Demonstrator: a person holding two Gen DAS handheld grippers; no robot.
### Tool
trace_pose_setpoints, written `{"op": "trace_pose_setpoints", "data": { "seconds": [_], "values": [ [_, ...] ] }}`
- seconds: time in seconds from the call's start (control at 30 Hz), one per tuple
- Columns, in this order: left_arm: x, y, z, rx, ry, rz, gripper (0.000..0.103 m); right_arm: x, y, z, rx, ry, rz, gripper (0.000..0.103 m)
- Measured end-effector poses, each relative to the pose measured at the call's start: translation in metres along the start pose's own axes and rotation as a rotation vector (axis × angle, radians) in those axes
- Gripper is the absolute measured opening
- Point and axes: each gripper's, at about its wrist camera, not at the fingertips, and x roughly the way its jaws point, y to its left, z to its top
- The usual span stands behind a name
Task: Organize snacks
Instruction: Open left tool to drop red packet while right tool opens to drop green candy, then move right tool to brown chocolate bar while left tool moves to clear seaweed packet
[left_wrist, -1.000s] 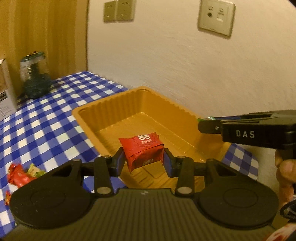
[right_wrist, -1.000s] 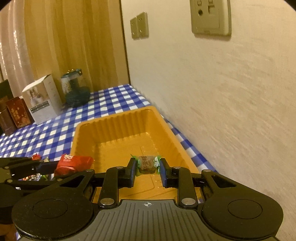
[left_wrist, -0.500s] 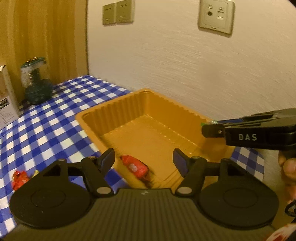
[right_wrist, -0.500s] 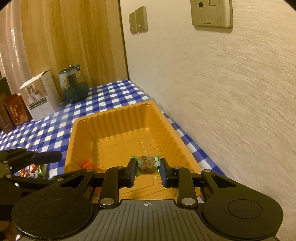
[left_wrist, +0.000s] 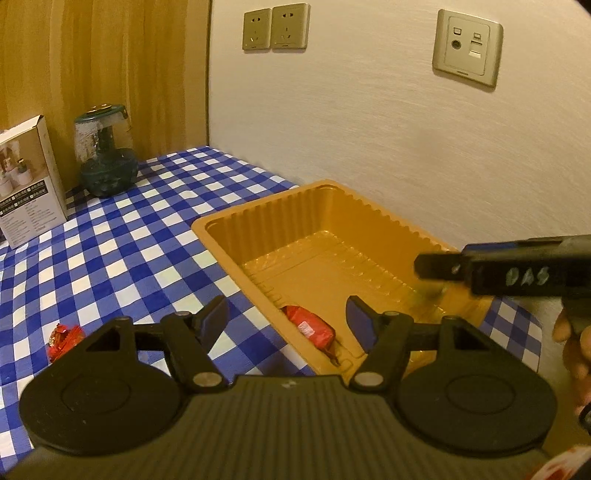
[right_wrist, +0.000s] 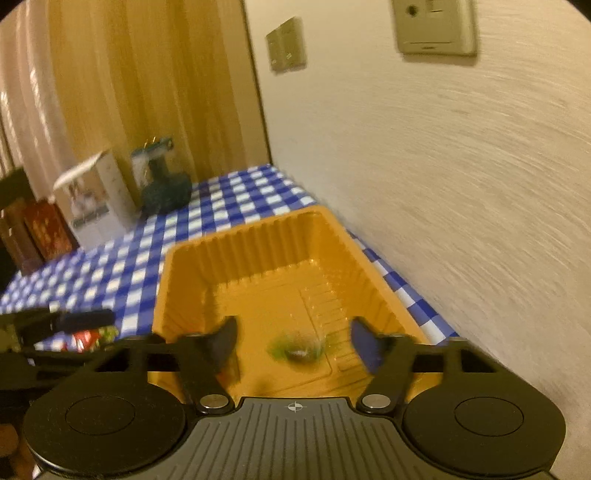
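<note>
The left wrist view looks forward and down along its gripper from just outside the near left corner of the ribbed orange plastic tray (left_wrist: 266, 218), facing the textured white wall (left_wrist: 369, 122) and its sockets. The right wrist view sits close over the tray's (right_wrist: 258, 240) near end, aimed along its length toward the wooden panel (right_wrist: 147, 92). Both share the tray, the blue-and-white checked tablecloth (left_wrist: 110, 240) and the dark green glass jar (left_wrist: 105, 155).

The orange tray (left_wrist: 236, 225) is sitting hard against the wall (left_wrist: 369, 129), blocking approach from that side. Checkered tablecloth (left_wrist: 122, 240) left of the tray is lying largely open, with a jar (left_wrist: 105, 151) and box (left_wrist: 27, 181) standing well beyond.
</note>
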Motion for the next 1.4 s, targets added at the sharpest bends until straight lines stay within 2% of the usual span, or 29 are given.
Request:
{"op": "trace_pose_setpoints", "data": {
  "seconds": [0.73,1.13,1.4],
  "values": [
    [-0.019,0.015,-0.001,-0.045,-0.016,0.041,0.068,-0.011,0.004,-0.006,-0.014,-0.011,-0.041,0.069],
    [-0.065,0.044,-0.018,-0.12,-0.039,0.11,0.068,-0.03,0.021,-0.015,-0.019,-0.04,-0.05,0.069],
    [-0.095,0.062,-0.039,-0.145,-0.028,0.174,0.069,-0.056,0.048,-0.036,-0.034,-0.082,-0.013,0.069]
  ]
}}
